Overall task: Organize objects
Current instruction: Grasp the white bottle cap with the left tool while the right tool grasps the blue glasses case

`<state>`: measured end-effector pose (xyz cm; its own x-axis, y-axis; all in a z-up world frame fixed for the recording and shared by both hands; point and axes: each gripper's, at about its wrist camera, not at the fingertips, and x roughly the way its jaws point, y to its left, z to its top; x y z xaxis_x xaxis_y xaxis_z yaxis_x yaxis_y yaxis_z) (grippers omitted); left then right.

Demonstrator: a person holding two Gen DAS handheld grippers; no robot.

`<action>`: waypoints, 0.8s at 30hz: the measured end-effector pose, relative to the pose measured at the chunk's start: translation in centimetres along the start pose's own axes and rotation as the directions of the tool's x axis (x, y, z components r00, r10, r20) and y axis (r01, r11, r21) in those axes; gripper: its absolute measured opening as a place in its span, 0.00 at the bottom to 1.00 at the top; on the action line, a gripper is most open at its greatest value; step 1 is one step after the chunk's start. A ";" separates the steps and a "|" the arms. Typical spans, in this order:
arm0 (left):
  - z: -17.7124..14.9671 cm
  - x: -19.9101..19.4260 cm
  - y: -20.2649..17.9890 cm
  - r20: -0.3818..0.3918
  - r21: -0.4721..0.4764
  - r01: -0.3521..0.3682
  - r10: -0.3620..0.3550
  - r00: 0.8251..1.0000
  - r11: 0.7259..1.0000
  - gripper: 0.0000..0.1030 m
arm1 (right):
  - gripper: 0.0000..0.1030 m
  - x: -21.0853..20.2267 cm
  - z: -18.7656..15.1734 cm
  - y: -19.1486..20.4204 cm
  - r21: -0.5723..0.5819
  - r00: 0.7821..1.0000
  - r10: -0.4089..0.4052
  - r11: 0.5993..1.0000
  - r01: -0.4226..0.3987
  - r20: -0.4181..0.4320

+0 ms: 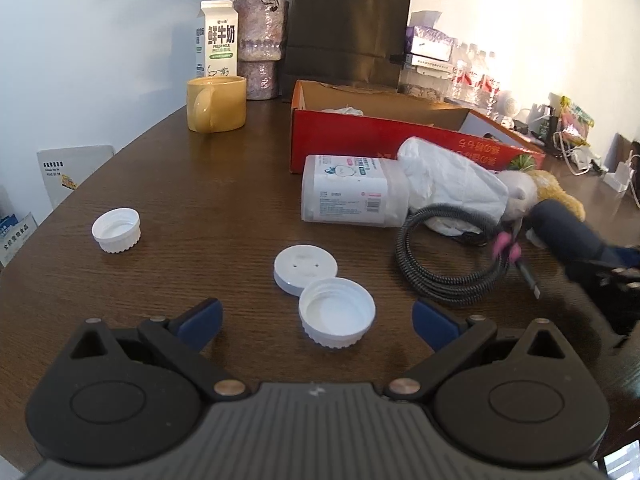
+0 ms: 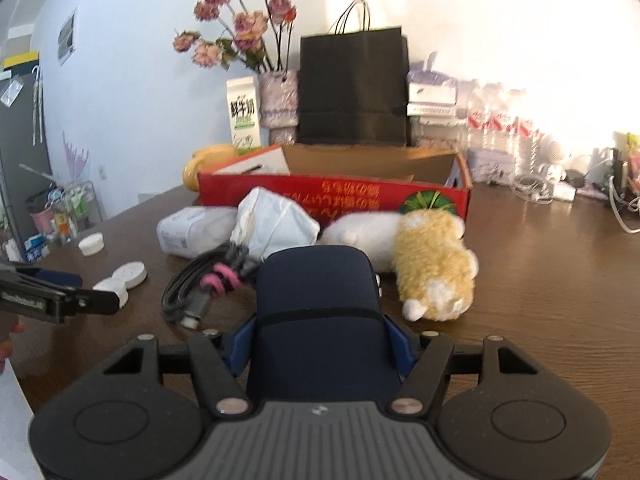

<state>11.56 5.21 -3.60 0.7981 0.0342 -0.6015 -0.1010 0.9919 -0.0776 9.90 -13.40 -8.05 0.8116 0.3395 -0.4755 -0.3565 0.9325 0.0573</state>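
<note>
Right claw (image 2: 320, 340) (tilted downward) clamps a navy case (image 2: 318, 320); left claw (image 1: 318, 320) hovers wide over the table (image 1: 200, 208).

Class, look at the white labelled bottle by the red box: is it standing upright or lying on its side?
Lying on its side. The white bottle rests lengthwise on the table, its label sideways, beside the red box.

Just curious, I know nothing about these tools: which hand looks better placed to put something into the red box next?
Probably the right. The right gripper already has its fingers closed on a dark blue case, facing the red box. The left gripper is open and empty, near loose white caps.
</note>
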 end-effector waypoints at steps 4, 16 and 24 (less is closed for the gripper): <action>-0.1 0.5 -0.6 -0.001 0.016 0.000 0.000 1.000 1.000 0.85 | 0.63 -1.2 0.5 0.1 -0.014 0.999 -0.006 1.000 0.007 0.034; -0.4 -0.2 -1.1 0.048 0.065 -0.024 0.021 0.999 0.998 0.40 | 0.63 -1.6 0.6 0.8 -0.021 0.999 0.002 1.000 -0.001 0.032; 0.4 -2.0 -1.1 0.112 0.060 0.000 -0.007 0.994 0.998 0.40 | 0.63 -1.6 0.8 0.9 -0.024 1.000 0.003 1.000 -0.002 0.030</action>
<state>10.33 4.11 -1.98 0.8600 0.0409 -0.5086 -0.0650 0.9974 -0.0297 8.65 -12.97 -6.59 0.8241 0.3457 -0.4487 -0.3692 0.9286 0.0374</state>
